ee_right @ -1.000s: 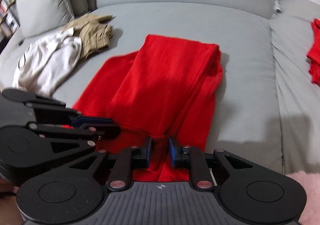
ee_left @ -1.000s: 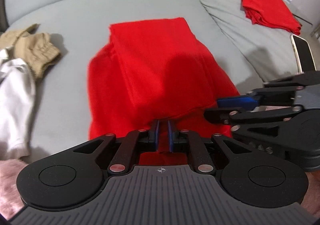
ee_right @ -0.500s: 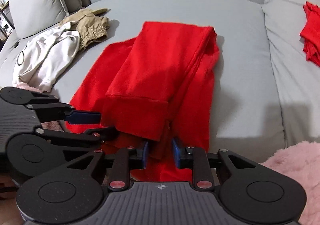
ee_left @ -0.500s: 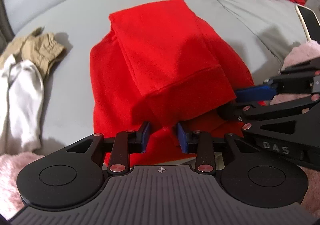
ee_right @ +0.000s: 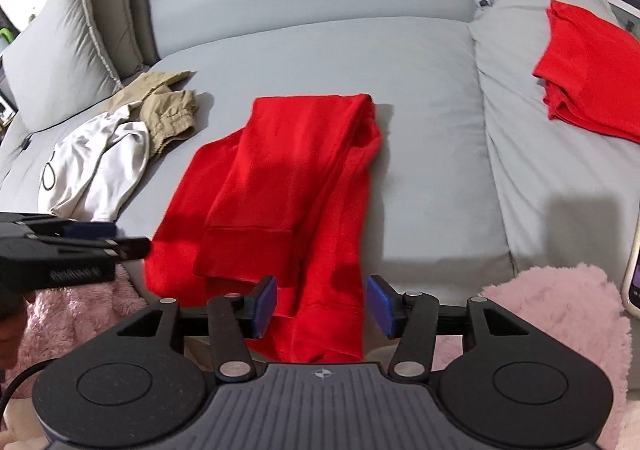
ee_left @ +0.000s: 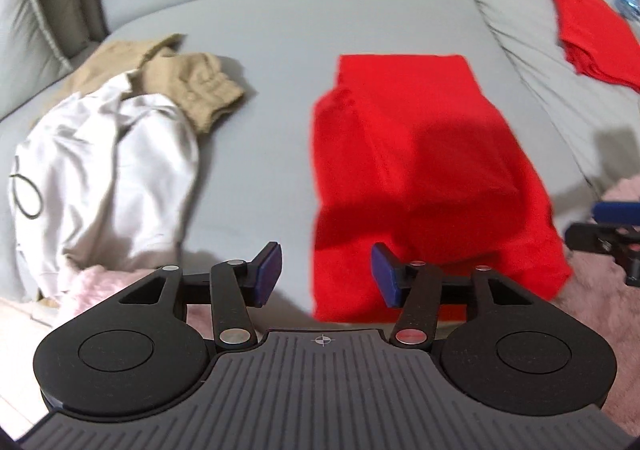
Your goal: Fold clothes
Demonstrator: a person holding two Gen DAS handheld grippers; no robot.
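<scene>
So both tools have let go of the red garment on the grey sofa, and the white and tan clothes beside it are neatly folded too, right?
Not quite. The white garment and tan garment lie crumpled in a heap, unfolded, as the right wrist view shows. The rest holds: both tools, left and right, stand open, off the red garment.

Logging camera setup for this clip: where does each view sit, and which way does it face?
Left wrist: on the left gripper, angled down at the sofa; jaws open, clear of the red garment.
Right wrist: on the right gripper, angled down; jaws open over that garment's near edge.
Shared: red garment, white garment, tan garment, folded red pile, each other's gripper.
</scene>
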